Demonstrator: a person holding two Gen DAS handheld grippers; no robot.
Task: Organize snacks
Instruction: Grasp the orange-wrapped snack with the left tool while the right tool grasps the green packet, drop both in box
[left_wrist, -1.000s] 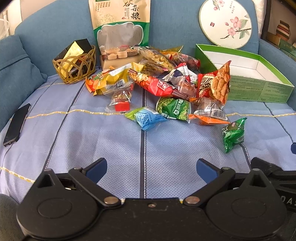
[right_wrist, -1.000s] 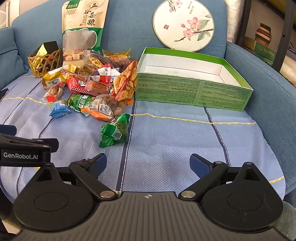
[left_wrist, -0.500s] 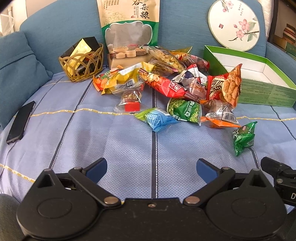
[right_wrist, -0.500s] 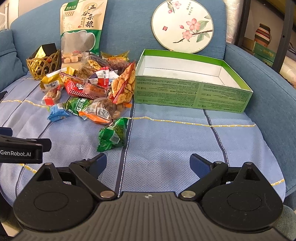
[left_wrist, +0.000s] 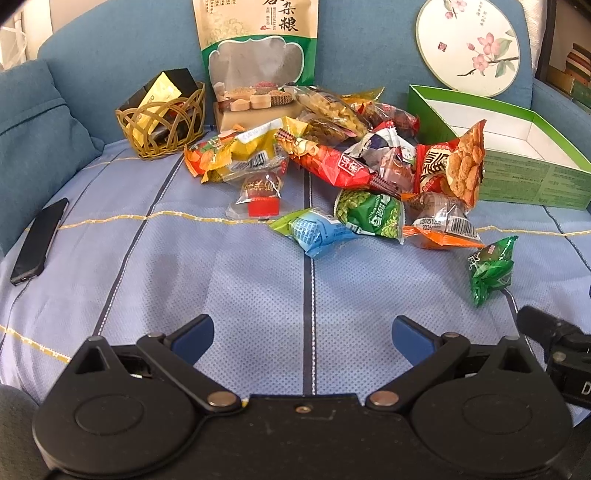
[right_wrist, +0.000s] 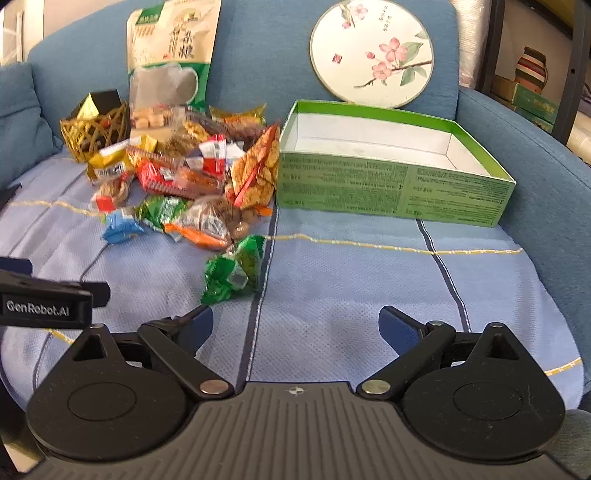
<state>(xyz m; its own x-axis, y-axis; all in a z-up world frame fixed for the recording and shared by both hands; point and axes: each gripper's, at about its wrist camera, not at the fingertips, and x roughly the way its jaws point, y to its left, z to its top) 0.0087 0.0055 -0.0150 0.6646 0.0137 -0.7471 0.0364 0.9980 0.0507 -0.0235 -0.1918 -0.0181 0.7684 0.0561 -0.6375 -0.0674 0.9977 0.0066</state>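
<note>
A pile of wrapped snacks (left_wrist: 351, 162) lies on a blue sofa cover, also in the right wrist view (right_wrist: 192, 173). A lone green packet (left_wrist: 491, 267) lies nearest, in front of my right gripper (right_wrist: 295, 326) in its view (right_wrist: 232, 271). An open green box (right_wrist: 391, 162) with an empty white inside stands right of the pile (left_wrist: 517, 155). My left gripper (left_wrist: 303, 334) is open and empty, short of the blue-green packet (left_wrist: 314, 232). My right gripper is open and empty too.
A wicker basket (left_wrist: 162, 122) with a black-and-gold box stands at the back left. A large grain pouch (left_wrist: 258, 55) and a round floral fan (right_wrist: 371, 55) lean on the backrest. A black phone (left_wrist: 38, 240) lies at left. Sofa arm at right (right_wrist: 546, 155).
Both grippers have moved forward a little toward the snacks; the left view has shifted left. Both stay open. Nothing on the sofa has moved.
</note>
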